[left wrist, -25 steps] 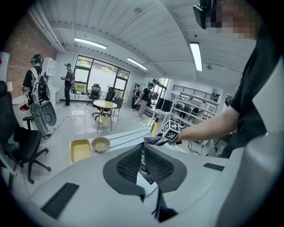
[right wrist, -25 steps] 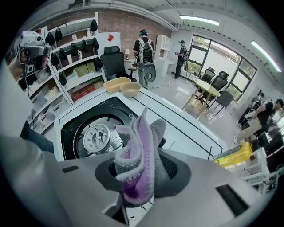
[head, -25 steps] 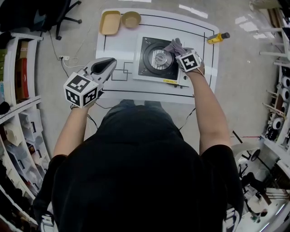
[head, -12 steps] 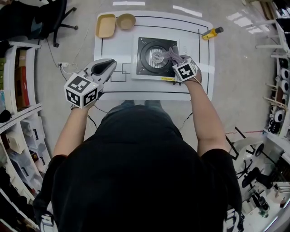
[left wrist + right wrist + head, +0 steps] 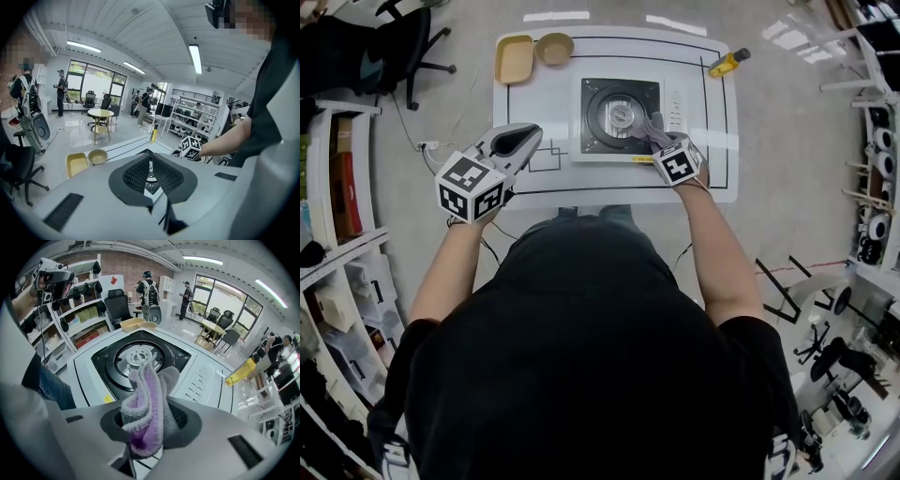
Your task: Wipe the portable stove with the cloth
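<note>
The portable stove (image 5: 619, 111) is a white square unit with a black top and a round burner, sitting mid-table. My right gripper (image 5: 662, 142) is over its near right corner, shut on a grey and purple cloth (image 5: 653, 127). In the right gripper view the bunched cloth (image 5: 149, 394) sticks up from between the jaws of the right gripper (image 5: 146, 430), with the stove (image 5: 138, 357) just beyond it. My left gripper (image 5: 519, 142) hangs off the table's left front corner, away from the stove, shut with nothing in it. Its pads (image 5: 140, 173) meet in the left gripper view.
A yellow tray (image 5: 514, 58) and a tan bowl (image 5: 554, 48) stand at the far left of the white table (image 5: 712, 178). A yellow bottle (image 5: 727, 63) lies at the far right corner. Shelving lines both sides; an office chair (image 5: 394, 47) stands at far left.
The right gripper has drawn the cloth from the stove's right side back toward its near right corner. The left gripper has stayed put.
</note>
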